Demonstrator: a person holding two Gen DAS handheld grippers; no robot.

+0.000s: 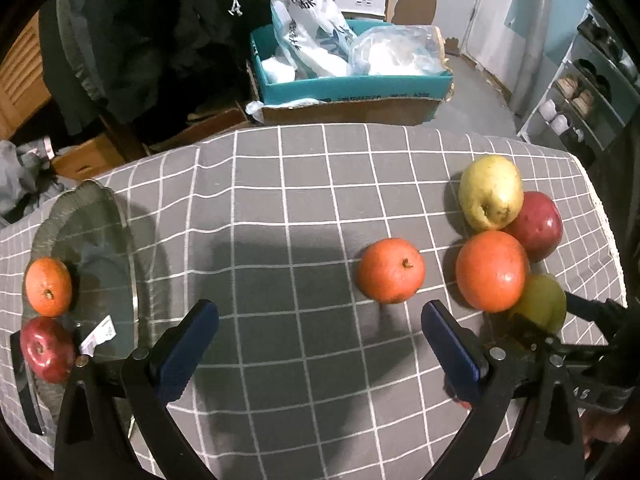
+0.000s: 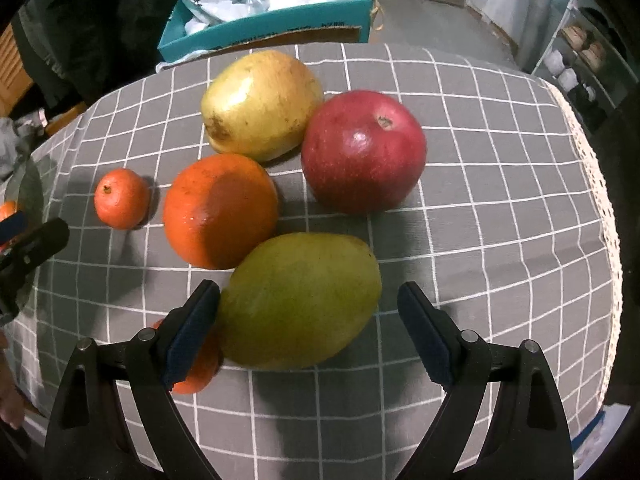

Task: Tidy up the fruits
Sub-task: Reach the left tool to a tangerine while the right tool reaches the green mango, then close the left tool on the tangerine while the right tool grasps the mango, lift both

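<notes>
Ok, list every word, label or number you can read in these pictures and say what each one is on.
None can be read for certain.
Teal box: a line of print along its front, too small.
White bags in it: large dark characters, blurred.
Tag on the glass plate: print too small.
Right gripper handle, seen from the left wrist: pale marks, unclear.

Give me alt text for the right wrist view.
The open right gripper straddles a green mango on the grey checked tablecloth, pads not pressing it. Beyond lie a large orange, red apple, yellow pear and small tangerine.
</notes>
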